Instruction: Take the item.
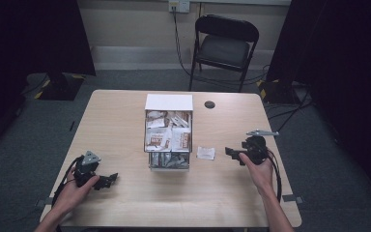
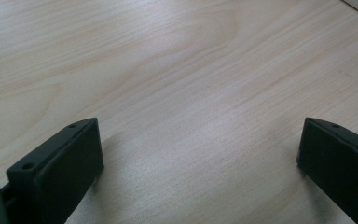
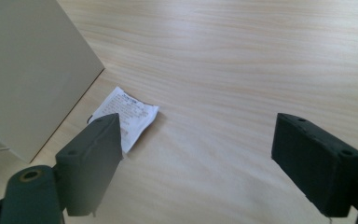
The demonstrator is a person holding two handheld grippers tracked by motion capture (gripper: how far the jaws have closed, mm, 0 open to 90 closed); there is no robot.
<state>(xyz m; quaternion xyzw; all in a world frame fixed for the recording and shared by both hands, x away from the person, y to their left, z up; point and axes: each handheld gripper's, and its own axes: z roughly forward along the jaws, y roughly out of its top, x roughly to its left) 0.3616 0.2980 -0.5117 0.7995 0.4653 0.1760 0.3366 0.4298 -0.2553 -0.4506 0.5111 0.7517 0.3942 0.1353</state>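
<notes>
A: We have the right tongs (image 1: 228, 152) at about three o'clock of the box (image 1: 168, 137), held above the counter (image 1: 121, 121); their jaws stand wide apart with nothing between them.

B: And the small white packet (image 1: 206, 153)?

A: It lies flat on the counter, just beside the box's right wall, between the box and our right tongs, apart from both. In the right gripper view we see the packet (image 3: 127, 114) partly behind the left-hand jaw, at about ten o'clock, printed side up, with the pale box wall (image 3: 28, 79) close beside it.

B: Our left tongs?

A: The left tongs (image 1: 110, 179) rest at about seven o'clock of the box, near the counter's front edge, well apart from it. In the left gripper view we see the jaws spread wide over bare wood (image 2: 191, 93).

B: The box?

A: At the counter's middle, open-topped, packed with sachets (image 1: 166, 135).
</notes>
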